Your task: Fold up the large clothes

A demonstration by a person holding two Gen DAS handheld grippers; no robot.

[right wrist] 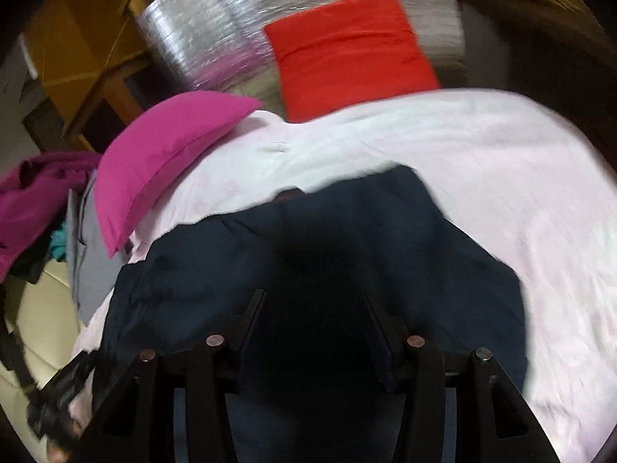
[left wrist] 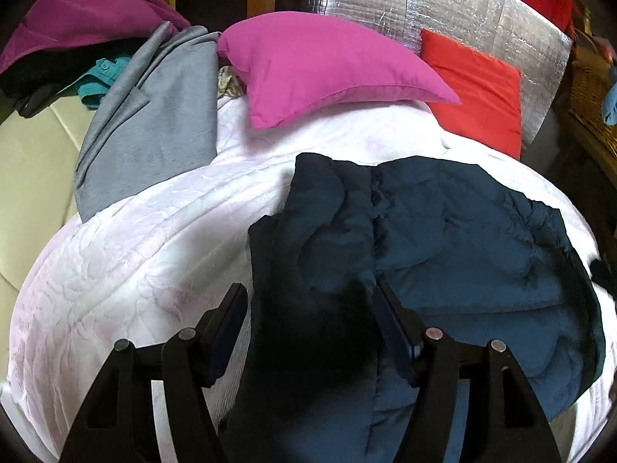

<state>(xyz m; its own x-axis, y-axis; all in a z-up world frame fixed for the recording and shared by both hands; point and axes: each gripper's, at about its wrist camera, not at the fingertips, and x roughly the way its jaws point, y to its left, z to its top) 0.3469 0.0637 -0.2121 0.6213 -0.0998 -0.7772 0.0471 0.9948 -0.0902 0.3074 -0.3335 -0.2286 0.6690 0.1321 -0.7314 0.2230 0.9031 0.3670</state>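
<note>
A navy quilted jacket (left wrist: 443,231) lies spread on a white quilted bedcover (left wrist: 135,250). My left gripper (left wrist: 310,297) hangs open over the jacket's near left part, with dark fabric filling the gap between its fingers and no pad seen pressing on it. In the blurred right wrist view, the same jacket (right wrist: 347,223) lies on the bedcover (right wrist: 501,173). There my right gripper (right wrist: 314,297) is over the jacket's near middle, jaws apart, with shadowed fabric below and between them.
A magenta pillow (left wrist: 320,69) and a red cushion (left wrist: 478,88) rest at the bed's far end against a silver foil panel (left wrist: 443,0). A grey garment (left wrist: 154,123), a teal one (left wrist: 100,77) and a purple one (left wrist: 77,11) are piled at the left.
</note>
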